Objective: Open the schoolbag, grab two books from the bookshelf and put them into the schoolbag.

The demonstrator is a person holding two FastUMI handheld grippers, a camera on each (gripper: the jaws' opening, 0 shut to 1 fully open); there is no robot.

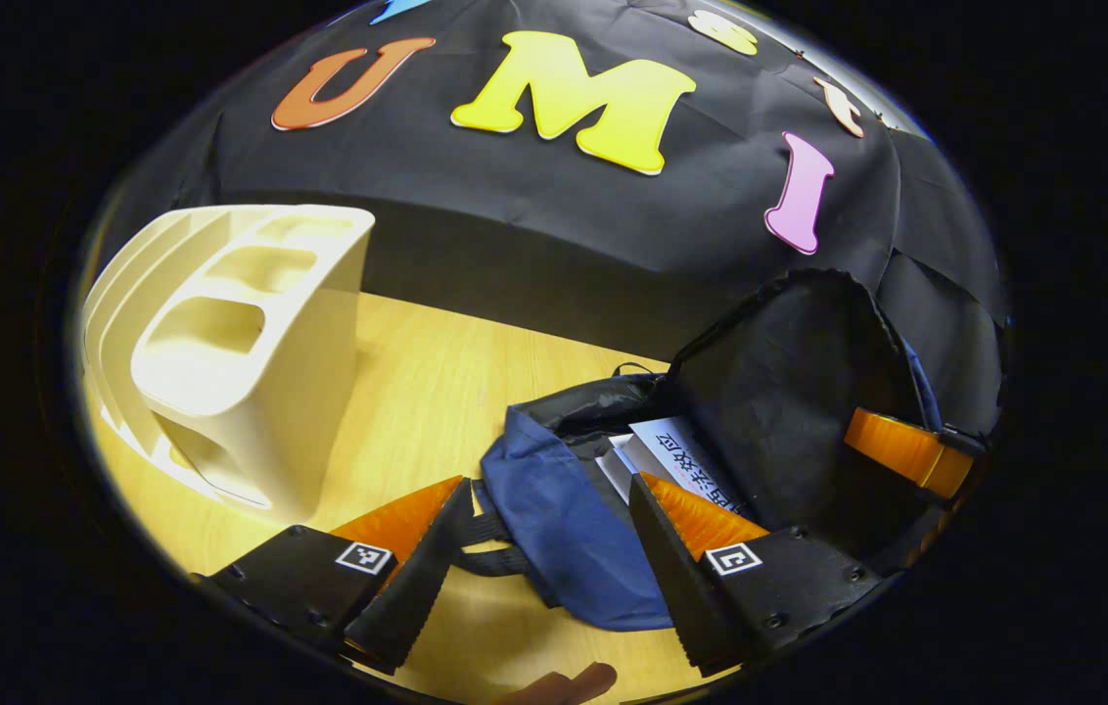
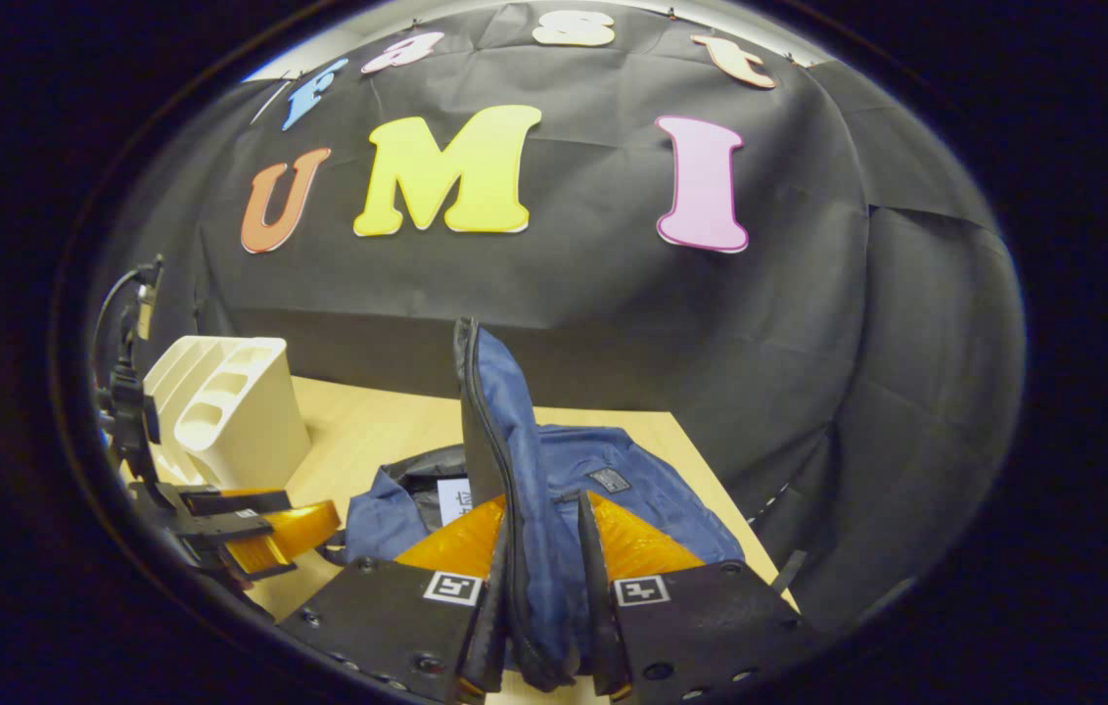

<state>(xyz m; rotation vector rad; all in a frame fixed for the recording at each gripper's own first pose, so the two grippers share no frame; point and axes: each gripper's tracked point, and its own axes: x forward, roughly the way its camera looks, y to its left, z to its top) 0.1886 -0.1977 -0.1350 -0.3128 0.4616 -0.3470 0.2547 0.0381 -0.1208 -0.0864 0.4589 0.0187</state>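
From my left gripper (image 1: pixel 544 548) I look down on a pale wooden counter (image 1: pixel 427 392); its fingers stand wide apart with nothing between them, hovering just above the near edge of the blue schoolbag (image 1: pixel 574 519); the bag lies open on the counter to my right, its dark lining showing, and the white cover of a book (image 1: pixel 681 460) sits inside the opening, with a second white edge just beside it; the black flap (image 1: pixel 789 401) of the bag stands raised behind the book; to my left a cream plastic bookshelf (image 1: pixel 241 362) stands upright on the counter, its slots seen from one end; from my right gripper (image 2: pixel 542 607) I see its fingers closed together on a fold of the bag's blue flap, which rises upright between them; beyond it the rest of the bag spreads on the counter; the other gripper is at the far left of this view, near the bookshelf.
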